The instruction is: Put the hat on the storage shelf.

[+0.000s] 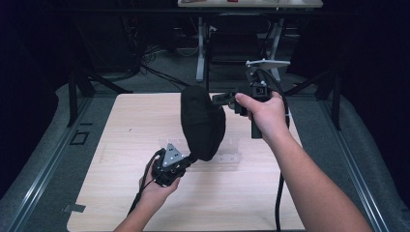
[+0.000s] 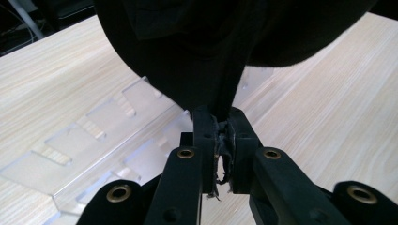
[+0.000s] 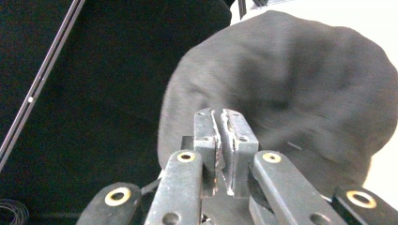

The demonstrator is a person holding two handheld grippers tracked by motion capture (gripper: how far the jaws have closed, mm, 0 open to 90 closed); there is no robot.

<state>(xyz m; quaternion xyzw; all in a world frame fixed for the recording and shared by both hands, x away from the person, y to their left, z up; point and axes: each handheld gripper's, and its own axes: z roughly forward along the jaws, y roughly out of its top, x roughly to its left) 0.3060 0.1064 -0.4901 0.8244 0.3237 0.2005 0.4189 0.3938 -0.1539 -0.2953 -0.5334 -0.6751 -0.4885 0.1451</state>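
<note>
While nearest the person, left tongs clamped tight on lower hem of black soft fabric cap, cloth pinched between pads. Cap held up off pale wood worktop, over clear acrylic tray. Farther back, right tongs at cap's upper edge, jaws together; whether fabric is gripped, cannot tell.

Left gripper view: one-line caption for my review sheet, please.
Left gripper shut on the edge of a black cloth hat, above a clear plastic rack on the wooden table.
</note>
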